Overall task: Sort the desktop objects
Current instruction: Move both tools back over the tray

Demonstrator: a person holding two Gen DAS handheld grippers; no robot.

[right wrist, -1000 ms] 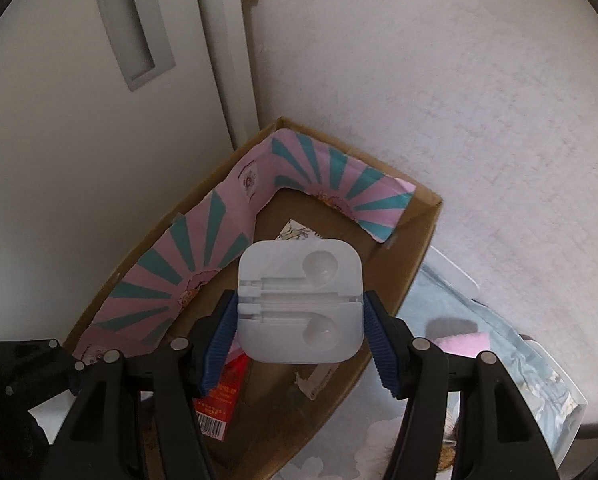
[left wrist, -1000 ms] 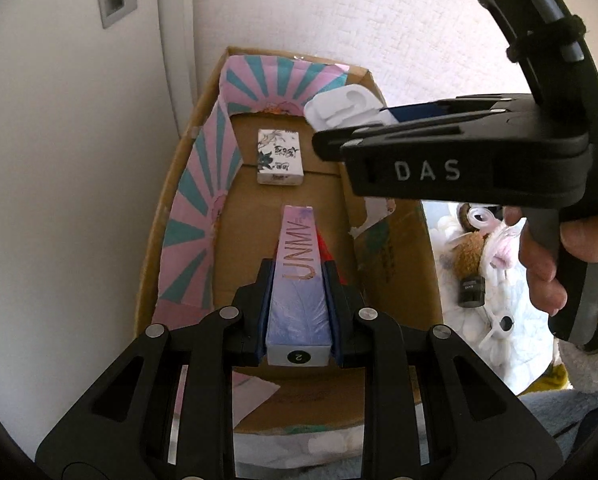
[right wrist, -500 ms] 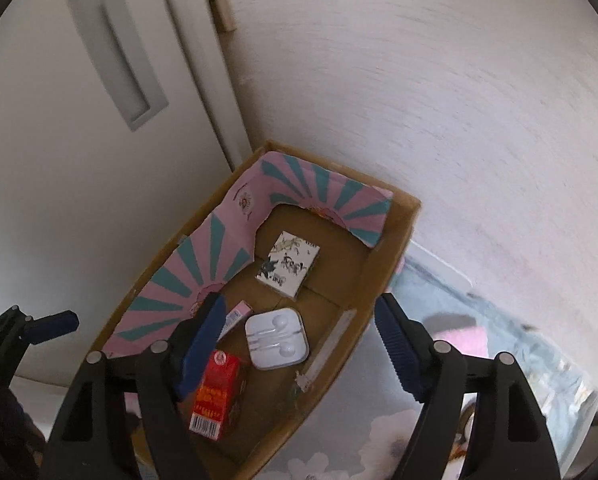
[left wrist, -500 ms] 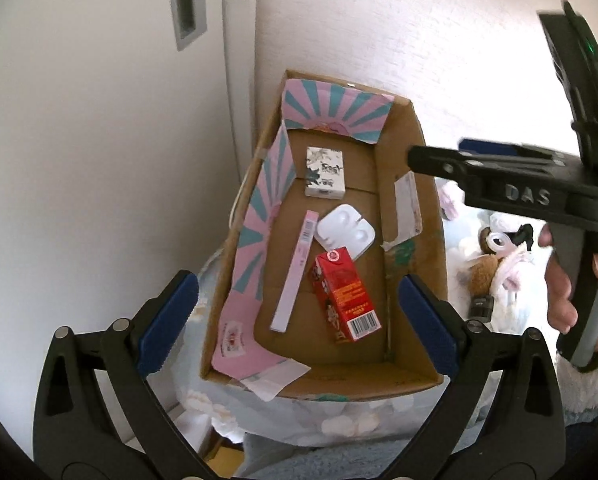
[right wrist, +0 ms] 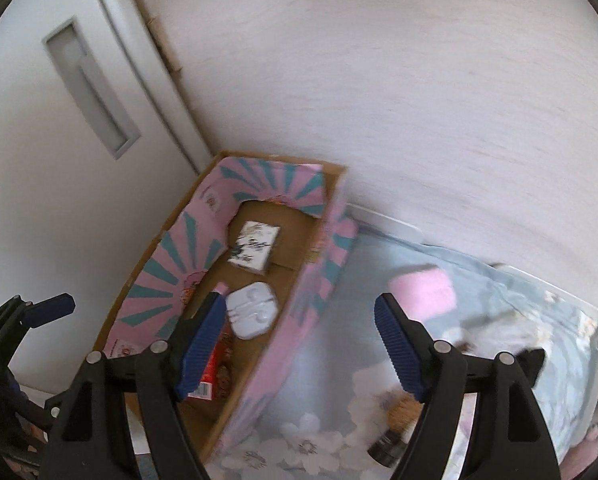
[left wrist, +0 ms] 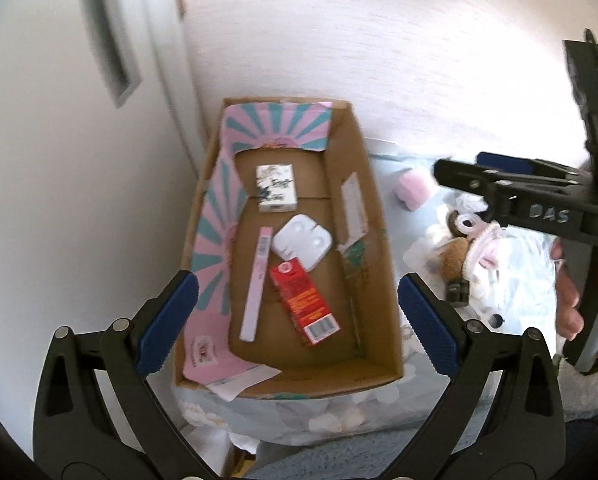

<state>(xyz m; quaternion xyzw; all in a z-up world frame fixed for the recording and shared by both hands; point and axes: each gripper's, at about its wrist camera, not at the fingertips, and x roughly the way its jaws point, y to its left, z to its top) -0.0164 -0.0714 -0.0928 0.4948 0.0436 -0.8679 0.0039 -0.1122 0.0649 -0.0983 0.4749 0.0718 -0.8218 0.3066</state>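
Down on the floor of the cardboard box (left wrist: 383,280), against the white wall, four sorted items already lie: a small white illustrated box (left wrist: 275,188) at the far end, a white earphone case (left wrist: 302,240) near the middle, a long pink slim box (left wrist: 255,284) beside the pink-and-teal lined side, and a red carton (left wrist: 303,303) nearest the camera, touching or just beside the earphone case. The left gripper (left wrist: 297,320) hangs above the box with its jaws spread wide and nothing between them; its jaws have just been opening. The right gripper (right wrist: 301,344) is also apart and empty, angled toward the blue floral cloth (right wrist: 331,360) to the right of the box. Work remains there, judging by what lies on the cloth: a pink soft item (left wrist: 413,188), a brown-and-white plush toy (left wrist: 465,240) and a small dark cylinder (right wrist: 387,446). The next pick probably comes from that pile.
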